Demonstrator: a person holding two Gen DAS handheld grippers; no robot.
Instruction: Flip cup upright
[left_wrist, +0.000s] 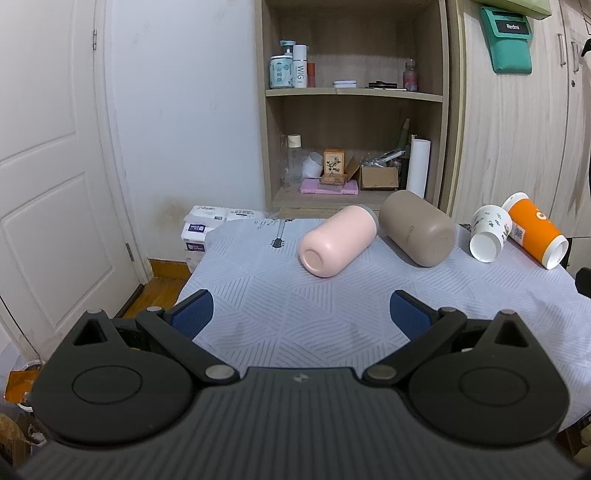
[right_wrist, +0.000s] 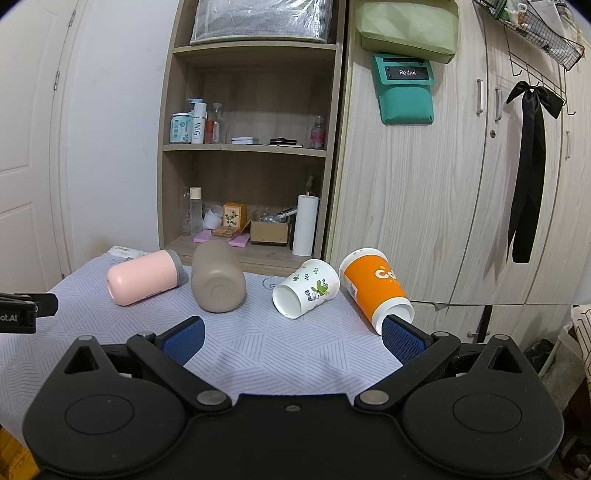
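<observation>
- Tongs first: the left gripper (left_wrist: 302, 313) and the right gripper (right_wrist: 292, 335) both stand wide apart and hold nothing, hovering over the near part of the pale patterned tablecloth (left_wrist: 295, 325).
- Four cups lie on their sides in a row across the cloth: a pink rounded plastic cup (left_wrist: 337, 240), a taupe rounded cup (left_wrist: 419, 232), a white paper cup with green leaf print (right_wrist: 306, 288), and an orange-and-white paper cup (right_wrist: 375, 290).
- The orange cup's open mouth lies just beside the right gripper's right pad (right_wrist: 400, 341), so it looks the readiest pick.
- To do it well, I would clamp mid-body across the width, squeeze lightly since paper crushes, lift, and rotate the mouth upward before setting it down.
</observation>
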